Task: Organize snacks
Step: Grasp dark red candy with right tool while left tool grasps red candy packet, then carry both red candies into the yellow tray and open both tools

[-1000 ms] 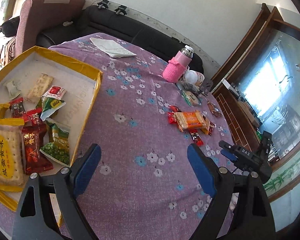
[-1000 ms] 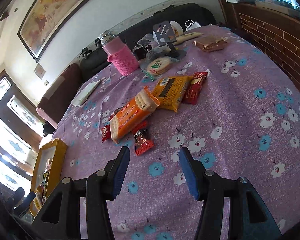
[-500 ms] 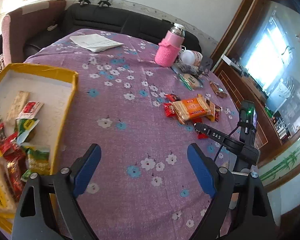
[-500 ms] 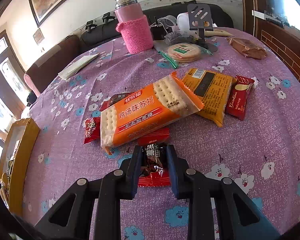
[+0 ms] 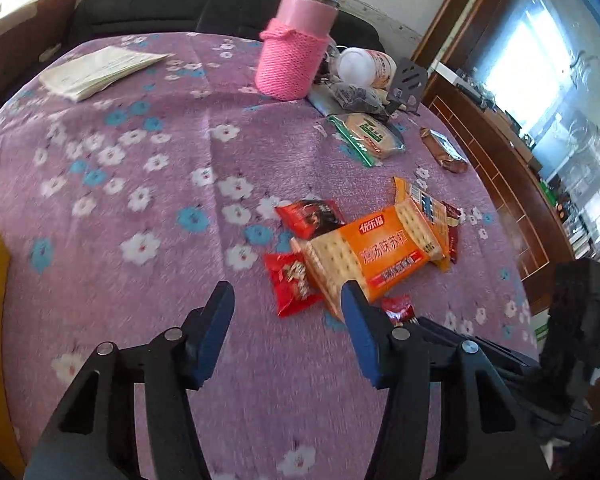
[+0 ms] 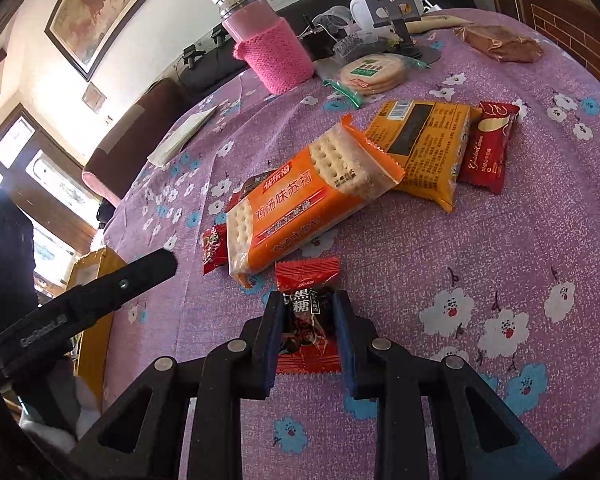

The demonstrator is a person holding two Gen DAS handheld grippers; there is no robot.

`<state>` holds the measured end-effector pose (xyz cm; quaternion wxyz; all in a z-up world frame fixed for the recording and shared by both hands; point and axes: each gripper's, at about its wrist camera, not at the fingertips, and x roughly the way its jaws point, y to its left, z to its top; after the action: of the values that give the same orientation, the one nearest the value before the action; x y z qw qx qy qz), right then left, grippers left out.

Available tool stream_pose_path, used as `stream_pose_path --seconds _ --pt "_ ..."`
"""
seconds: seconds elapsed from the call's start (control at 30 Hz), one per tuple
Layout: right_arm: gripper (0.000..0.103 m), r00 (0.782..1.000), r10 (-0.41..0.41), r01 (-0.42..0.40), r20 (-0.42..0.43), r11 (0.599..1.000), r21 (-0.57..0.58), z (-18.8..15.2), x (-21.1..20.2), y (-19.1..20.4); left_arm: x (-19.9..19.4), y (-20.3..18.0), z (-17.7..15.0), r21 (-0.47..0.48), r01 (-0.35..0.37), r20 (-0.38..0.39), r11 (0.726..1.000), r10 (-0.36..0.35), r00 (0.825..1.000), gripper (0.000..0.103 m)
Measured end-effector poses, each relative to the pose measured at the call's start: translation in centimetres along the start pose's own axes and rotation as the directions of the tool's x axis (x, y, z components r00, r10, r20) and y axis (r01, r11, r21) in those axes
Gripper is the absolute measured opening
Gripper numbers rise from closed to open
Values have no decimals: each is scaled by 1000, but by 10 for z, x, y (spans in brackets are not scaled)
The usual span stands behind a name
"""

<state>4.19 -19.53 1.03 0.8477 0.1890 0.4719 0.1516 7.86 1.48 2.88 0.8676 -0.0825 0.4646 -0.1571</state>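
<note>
My right gripper [image 6: 306,300] is shut on a small red candy packet [image 6: 307,320] on the purple flowered tablecloth [image 6: 500,260]. Just beyond lies an orange cracker pack [image 6: 300,200], also in the left wrist view [image 5: 376,252], leaning on a yellow pack [image 6: 424,148] with a dark red wafer packet [image 6: 488,148] beside it. My left gripper [image 5: 286,296] is open and empty, hovering left of the cracker pack, with a red packet [image 5: 292,284] between its fingertips. The yellow snack box [image 6: 96,320] shows at the left edge.
A pink knit-covered flask [image 5: 296,52] stands at the back, with a round cracker bag [image 5: 368,136], a phone stand [image 5: 408,84] and a brown packet [image 5: 444,150] near it. Papers [image 5: 96,70] lie at the back left. A black sofa is behind the table.
My left gripper swung right from the yellow box toward the snack pile. My right gripper moved in and closed on the small red candy packet, and still holds it.
</note>
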Motion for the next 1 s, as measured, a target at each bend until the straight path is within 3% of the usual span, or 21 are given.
stream_pose_path --seconds 0.1,0.23,0.33,0.37,0.53,0.8,1.0 --pt "26 1000 -14 14 1 1000 -14 -1 0 3 20 -8 3 52 -48 -16 997 49 999 53" --pt "26 999 -46 46 2 998 -44 -2 0 9 27 -5 4 52 0 -17 999 1 1000 54" --pt "26 998 -56 56 3 997 -55 -2 1 11 24 -4 2 70 19 -7 997 -19 1000 21" --pt "26 998 -59 59 3 997 -58 -2 1 12 24 -4 2 81 -5 -15 997 7 1000 17" --pt "26 999 -51 51 2 997 -66 -4 0 14 12 -3 -5 79 1 -1 997 -1 1000 16" --pt "26 997 67 -63 40 994 -89 -8 -10 22 -59 7 -24 48 32 90 998 -36 995 16" --pt "26 990 114 -104 77 988 -117 -10 -17 31 -150 55 -49 -57 36 230 998 -22 973 16"
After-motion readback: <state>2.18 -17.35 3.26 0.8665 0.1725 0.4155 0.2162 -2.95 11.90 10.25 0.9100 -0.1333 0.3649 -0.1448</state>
